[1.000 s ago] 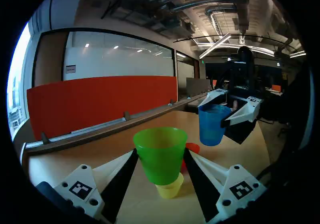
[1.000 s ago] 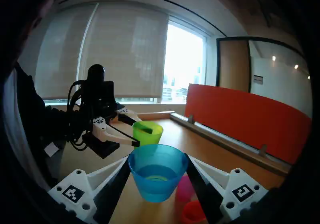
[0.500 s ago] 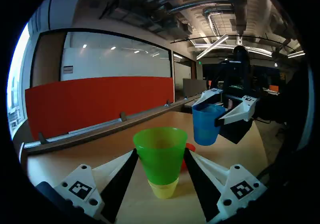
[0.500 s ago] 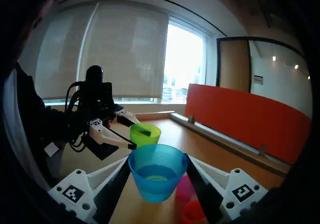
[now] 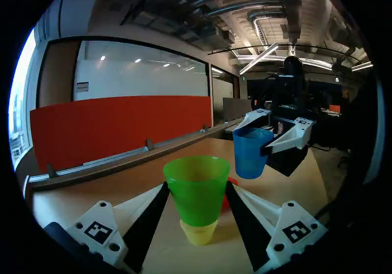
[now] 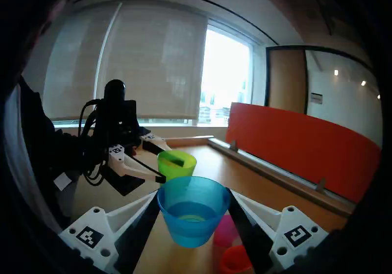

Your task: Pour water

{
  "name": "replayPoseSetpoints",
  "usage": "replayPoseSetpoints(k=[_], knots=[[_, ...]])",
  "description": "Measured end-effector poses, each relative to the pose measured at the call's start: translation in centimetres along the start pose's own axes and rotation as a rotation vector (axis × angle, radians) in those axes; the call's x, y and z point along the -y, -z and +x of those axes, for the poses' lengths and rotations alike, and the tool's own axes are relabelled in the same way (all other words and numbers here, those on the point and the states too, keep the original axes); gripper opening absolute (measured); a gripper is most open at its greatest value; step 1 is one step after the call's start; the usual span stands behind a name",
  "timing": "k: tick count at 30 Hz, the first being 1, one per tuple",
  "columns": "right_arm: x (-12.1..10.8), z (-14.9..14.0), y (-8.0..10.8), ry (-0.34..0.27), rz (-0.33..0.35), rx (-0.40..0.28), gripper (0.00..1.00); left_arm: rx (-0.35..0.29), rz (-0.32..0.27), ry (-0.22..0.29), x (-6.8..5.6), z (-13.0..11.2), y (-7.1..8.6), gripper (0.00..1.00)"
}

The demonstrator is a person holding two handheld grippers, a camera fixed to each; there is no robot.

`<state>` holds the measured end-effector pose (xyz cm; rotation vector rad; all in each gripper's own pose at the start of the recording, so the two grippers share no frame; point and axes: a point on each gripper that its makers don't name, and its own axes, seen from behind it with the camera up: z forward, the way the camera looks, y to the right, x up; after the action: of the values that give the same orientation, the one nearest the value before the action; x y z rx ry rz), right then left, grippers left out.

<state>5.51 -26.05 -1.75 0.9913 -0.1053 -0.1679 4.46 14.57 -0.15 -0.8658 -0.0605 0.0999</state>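
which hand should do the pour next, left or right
Right. The right tool holds the blue cup, water visible inside, near the green cup that the left tool holds upright, likely to receive it.

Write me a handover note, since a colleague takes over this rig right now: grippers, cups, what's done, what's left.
Left gripper: shut on the green cup, held upright off the wooden table.
Right gripper: shut on the blue cup, held upright with water in it.
The two held cups are beside each other, not touching.
On the table: a yellow cup, a pink cup and an orange cup.
Done: both cups are picked up and brought close.
Left: tip the blue cup over the green cup. No water is flowing yet.
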Motion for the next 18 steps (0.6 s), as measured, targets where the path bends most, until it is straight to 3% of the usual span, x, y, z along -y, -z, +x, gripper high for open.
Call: replayPoseSetpoints(k=[18], knots=[[-0.24,0.91,-0.48,0.028,0.009,0.005,0.93,-0.053,-0.007,0.022,-0.48,0.8,0.18,0.82]])
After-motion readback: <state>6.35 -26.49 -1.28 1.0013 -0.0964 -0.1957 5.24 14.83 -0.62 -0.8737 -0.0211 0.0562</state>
